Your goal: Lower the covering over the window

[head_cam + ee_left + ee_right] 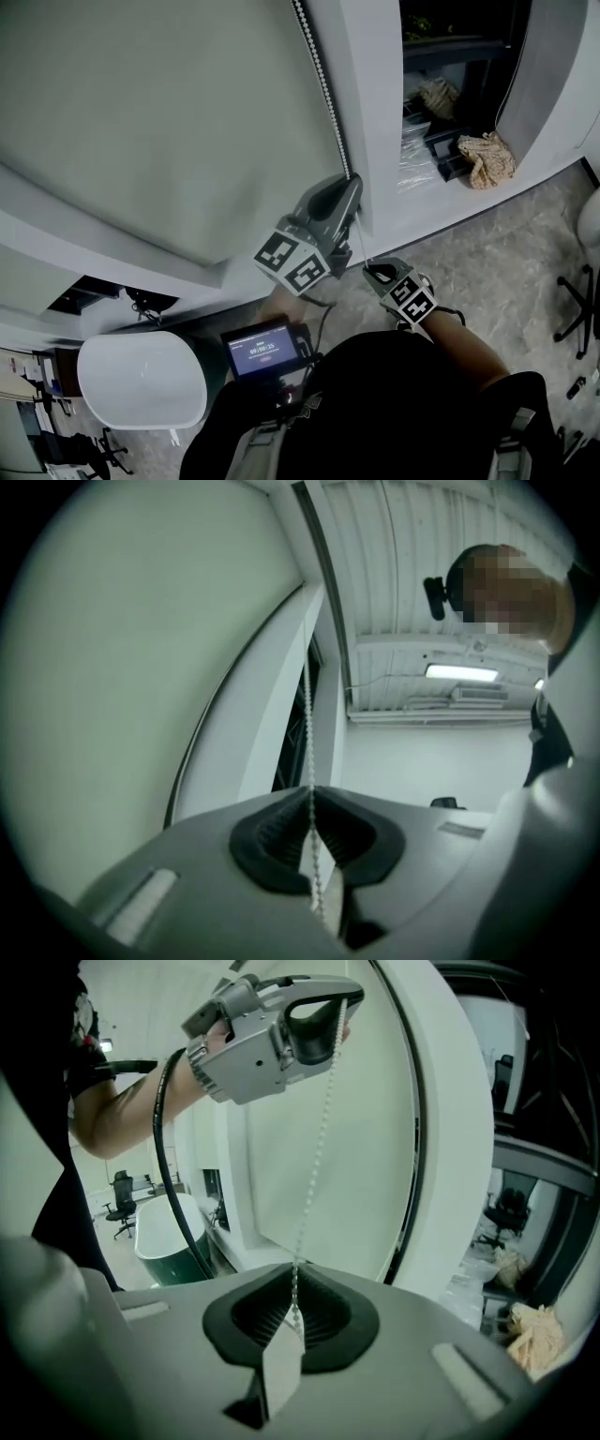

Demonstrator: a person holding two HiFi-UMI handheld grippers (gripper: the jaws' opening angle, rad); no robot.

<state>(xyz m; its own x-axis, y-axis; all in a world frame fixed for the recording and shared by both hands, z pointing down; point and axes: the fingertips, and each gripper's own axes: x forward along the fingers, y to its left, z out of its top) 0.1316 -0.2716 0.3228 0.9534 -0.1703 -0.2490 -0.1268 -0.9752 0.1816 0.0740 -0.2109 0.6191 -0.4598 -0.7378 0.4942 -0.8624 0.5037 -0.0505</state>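
"How far down is the roller blind point(169, 122)?"

"Close to the sill, I judge, so perhaps a pull or two is left. The bead chain point(323, 84) hangs at its right edge. The left gripper point(352, 184) is clamped on it high up, and the right gripper point(380, 274) is clamped lower."

"Any containers?"

"There's a white bathtub point(141, 380) at left, its inside hidden. At right is dark shelving point(455, 49) with a crumpled cloth point(487, 157) beside it."

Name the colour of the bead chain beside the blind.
White; the bead chain shows best in the right gripper view.
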